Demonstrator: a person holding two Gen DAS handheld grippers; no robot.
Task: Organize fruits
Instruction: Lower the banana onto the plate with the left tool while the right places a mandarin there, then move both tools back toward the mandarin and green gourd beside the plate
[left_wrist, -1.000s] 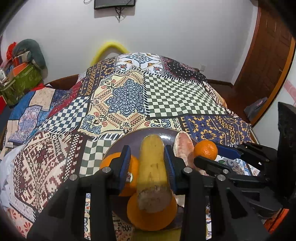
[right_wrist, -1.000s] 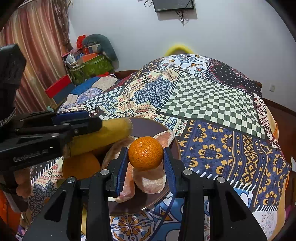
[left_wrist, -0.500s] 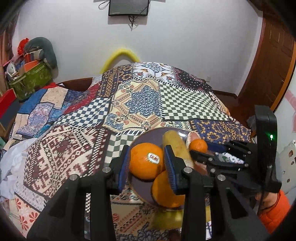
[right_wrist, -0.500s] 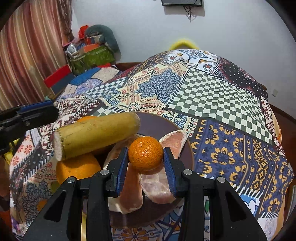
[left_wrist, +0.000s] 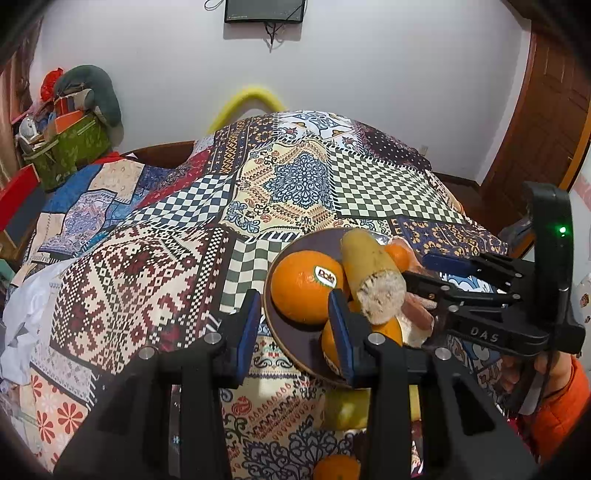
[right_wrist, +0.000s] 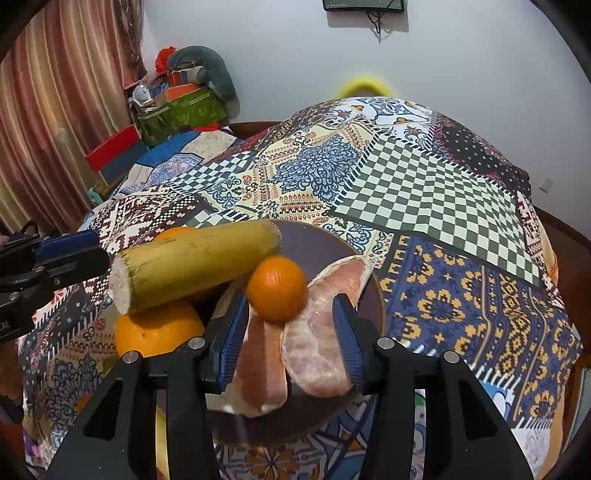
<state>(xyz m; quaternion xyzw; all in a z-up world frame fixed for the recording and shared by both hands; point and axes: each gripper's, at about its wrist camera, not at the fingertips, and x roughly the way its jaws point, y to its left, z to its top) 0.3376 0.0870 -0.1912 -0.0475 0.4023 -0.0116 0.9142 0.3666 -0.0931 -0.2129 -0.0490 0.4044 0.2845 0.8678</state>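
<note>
As the fruit is already heaped on the round dark-brown plate (right_wrist: 328, 236), the stack is the main concern. The cut yellow sugarcane-like stalk (right_wrist: 192, 264) lies tilted across the large orange with a brand sticker (left_wrist: 304, 286) and a second large orange (right_wrist: 157, 330) at the plate's near-left edge. The small orange mandarin (right_wrist: 277, 288) sits on top of two peeled pink pomelo segments (right_wrist: 321, 332), apparently touching the stalk's side.

The right gripper (right_wrist: 288, 339) stands with its jaws apart, holding nothing; the mandarin sits just ahead of and between its blue pads, free of both. The left gripper (left_wrist: 293, 332) is likewise spread and empty, just short of the plate rim, with the stickered orange ahead of its gap.

Risks, as judged:
- The mandarin rests on curved, soft segments; a pad brushing it could roll it off the plate onto the patchwork cloth (right_wrist: 424, 192).
- The stalk is propped only on round fruit; a nudge to either orange could tip it.
- The plate is crowded at its near edge, and more fruit lies on the cloth below it in the left view, so adding pieces invites spill.
</note>
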